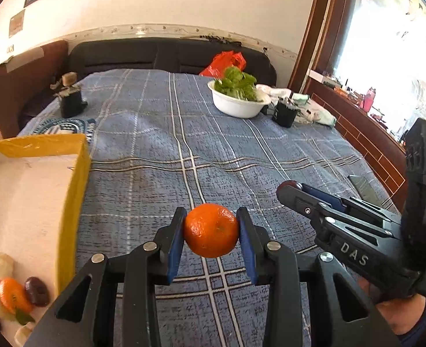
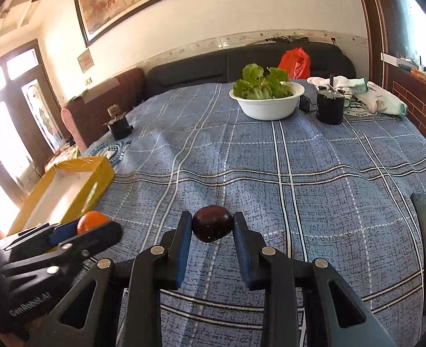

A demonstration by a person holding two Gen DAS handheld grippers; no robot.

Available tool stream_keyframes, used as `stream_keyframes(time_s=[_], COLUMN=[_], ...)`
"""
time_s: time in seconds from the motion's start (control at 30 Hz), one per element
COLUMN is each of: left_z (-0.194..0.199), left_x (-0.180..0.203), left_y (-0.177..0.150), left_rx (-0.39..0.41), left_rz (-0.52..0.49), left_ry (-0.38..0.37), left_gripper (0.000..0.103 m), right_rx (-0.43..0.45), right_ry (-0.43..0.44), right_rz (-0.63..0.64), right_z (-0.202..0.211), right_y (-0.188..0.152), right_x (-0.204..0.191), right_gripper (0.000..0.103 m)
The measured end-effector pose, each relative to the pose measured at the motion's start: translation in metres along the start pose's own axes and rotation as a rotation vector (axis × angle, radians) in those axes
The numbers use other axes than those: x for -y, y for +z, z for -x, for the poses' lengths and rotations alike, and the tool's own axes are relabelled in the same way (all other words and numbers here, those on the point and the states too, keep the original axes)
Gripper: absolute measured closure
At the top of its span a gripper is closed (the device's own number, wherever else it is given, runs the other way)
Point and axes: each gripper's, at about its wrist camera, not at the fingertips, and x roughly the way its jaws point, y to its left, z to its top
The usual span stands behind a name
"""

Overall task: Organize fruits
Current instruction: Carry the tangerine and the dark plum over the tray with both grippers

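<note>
An orange (image 1: 211,230) sits clamped between the blue pads of my left claw (image 1: 211,232), held clear above the blue checked cloth (image 1: 160,156) that covers the table. In my right claw (image 2: 212,227) a dark plum (image 2: 212,223) is pinched the same way, both pads pressing its sides, also lifted off the cloth. The two claws are side by side: from the left one I see the right claw just off to the right with the plum's dark end showing at its tip, and from the right one I see the orange peeking out of the left claw, down to the left. Beside my left claw, close on its left, stands a yellow box (image 1: 74,179) with a white inside; in its near corner lie another orange (image 1: 13,295), a dark plum (image 1: 37,291) touching it, and some pale pieces I cannot identify. Well ahead of both claws, towards the far end of the table, is a white bowl (image 2: 267,105) heaped with green leaves (image 2: 259,82). Just right of the bowl stands a black cup (image 2: 330,108), with white cloths (image 2: 383,99) beyond it and a red bag (image 2: 295,62) behind the bowl. Far ahead on the left side sits a small black holder (image 2: 120,125).
</note>
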Motion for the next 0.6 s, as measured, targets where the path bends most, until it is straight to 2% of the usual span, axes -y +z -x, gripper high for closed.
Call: stream_keyframes(time_s=[0.33,0.6], left_z=[0.061,0.113], left_x=[-0.032,-0.087], left_y=[-0.012,-0.031], left_rx=[0.059,0.126], left_rz=[0.036,0.104], left_ry=[0.043,0.113], left_gripper=[0.069,0.069], right_rx=[0.02,-0.021], right_ry=[0.131,0.296], right_rz=[-0.046,0.007], right_z=[0.019,0.033], right_y=[0.002,-0.018], right_x=[-0.02,-0.083], right_gripper=[0.071,0.071])
